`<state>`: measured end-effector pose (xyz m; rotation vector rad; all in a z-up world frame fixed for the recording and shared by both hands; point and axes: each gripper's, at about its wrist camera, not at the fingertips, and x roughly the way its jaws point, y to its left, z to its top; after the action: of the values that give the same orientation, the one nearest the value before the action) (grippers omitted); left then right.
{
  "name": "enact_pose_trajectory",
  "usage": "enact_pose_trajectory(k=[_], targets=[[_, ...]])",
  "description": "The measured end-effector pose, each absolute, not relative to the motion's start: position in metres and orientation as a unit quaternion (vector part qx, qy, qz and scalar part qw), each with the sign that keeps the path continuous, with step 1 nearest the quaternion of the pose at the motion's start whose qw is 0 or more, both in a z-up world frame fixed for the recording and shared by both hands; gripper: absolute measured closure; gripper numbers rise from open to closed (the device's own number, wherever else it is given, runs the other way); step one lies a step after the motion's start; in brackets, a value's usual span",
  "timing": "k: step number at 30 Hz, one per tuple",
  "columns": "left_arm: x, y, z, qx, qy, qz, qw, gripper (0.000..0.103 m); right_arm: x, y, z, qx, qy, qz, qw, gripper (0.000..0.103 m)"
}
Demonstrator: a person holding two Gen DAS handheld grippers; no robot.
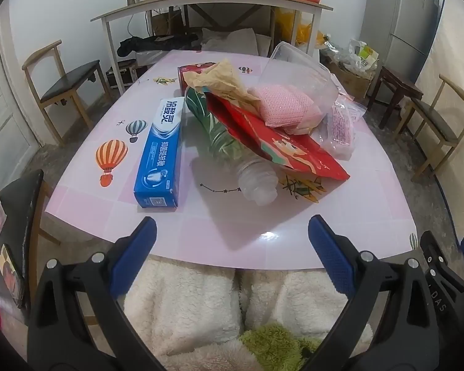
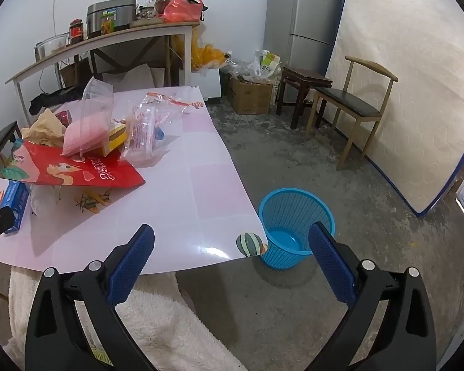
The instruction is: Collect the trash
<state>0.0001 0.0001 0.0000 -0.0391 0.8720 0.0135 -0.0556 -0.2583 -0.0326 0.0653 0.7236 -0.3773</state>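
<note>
Lying lengthwise, toothpaste box (image 1: 158, 154) points toward gaping left tongs (image 1: 232, 235).

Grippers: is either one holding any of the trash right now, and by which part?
Nothing is held. The left gripper and right gripper are both open with empty fingers, short of the trash pile on the table.

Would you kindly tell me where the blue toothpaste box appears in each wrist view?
Left wrist: toothpaste box lies left of centre on the pink table, beside the trash pile.
Right wrist: toothpaste box at the far left edge, partly cut off.
Shared landmark: red snack bag.
</note>
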Motion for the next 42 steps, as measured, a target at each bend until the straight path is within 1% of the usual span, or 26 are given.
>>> enact_pose_trajectory(k=[42], targets=[[0.0002, 0.0007, -0.0002, -0.02, 0.423, 0.007, 0.906, 0.009, -0.0545, -0.2574, -0.0269, 0.03, 0.35, -0.181, 0.918, 0.006]])
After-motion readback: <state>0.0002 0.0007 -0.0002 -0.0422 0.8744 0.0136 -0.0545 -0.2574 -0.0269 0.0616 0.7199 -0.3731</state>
